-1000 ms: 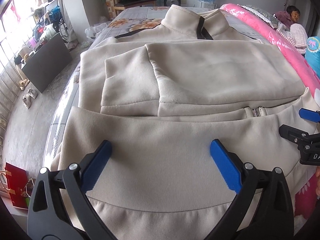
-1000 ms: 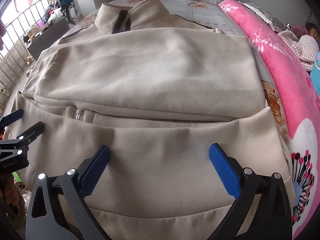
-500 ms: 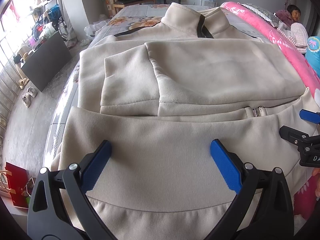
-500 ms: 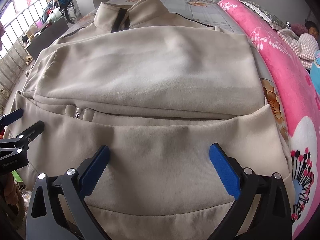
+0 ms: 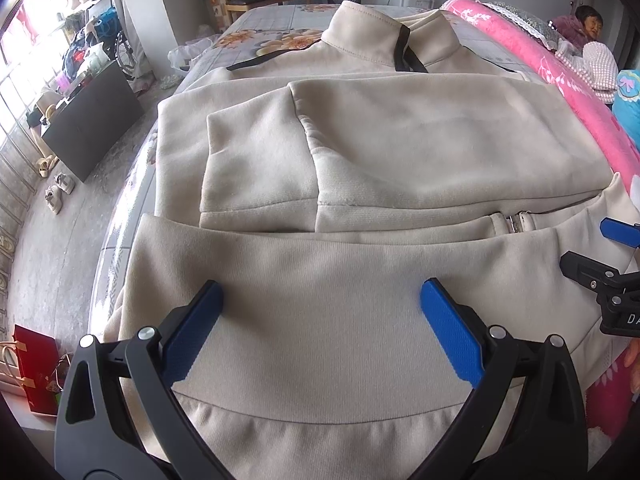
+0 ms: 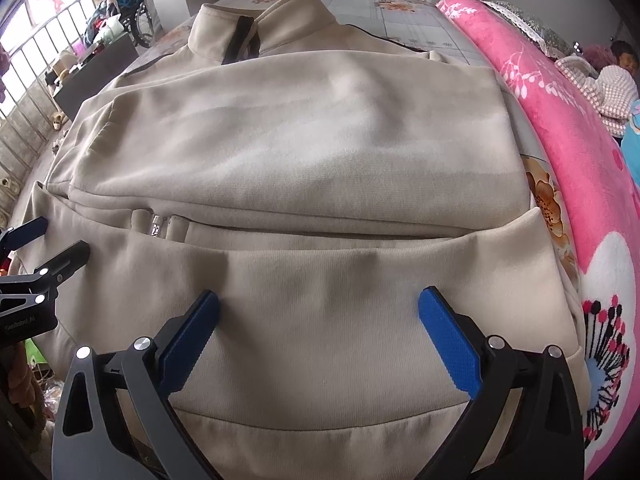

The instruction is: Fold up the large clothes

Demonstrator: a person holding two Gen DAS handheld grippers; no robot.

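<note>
**Beige jacket spread on the bed, both tools open above its folded hem**

The beige jacket (image 5: pixel 400 152) is laid flat on a floral-sheeted bed (image 5: pixel 276 20), collar at the far end, sleeves folded across the chest, and the lower panel turned up toward the zip. The left hand-held gripper (image 5: pixel 320 300) is held above that turned-up panel, its blue pads (image 5: pixel 192 328) spread wide with nothing between them. To its right, the right hand-held gripper (image 6: pixel 318 312) is likewise held over the same panel, jaws apart and empty.

On the left, the jacket's edge runs close to the bed's side, beyond which open floor (image 5: pixel 48 248) is seen. On the right, the cloth ends against a pink blanket (image 6: pixel 580 168), so little room is left there.

Whether the pads touch the fabric cannot be told. The hem nearest the cameras is cut off by the frames. A seated person (image 5: pixel 592 40) is partly seen at far right.
</note>
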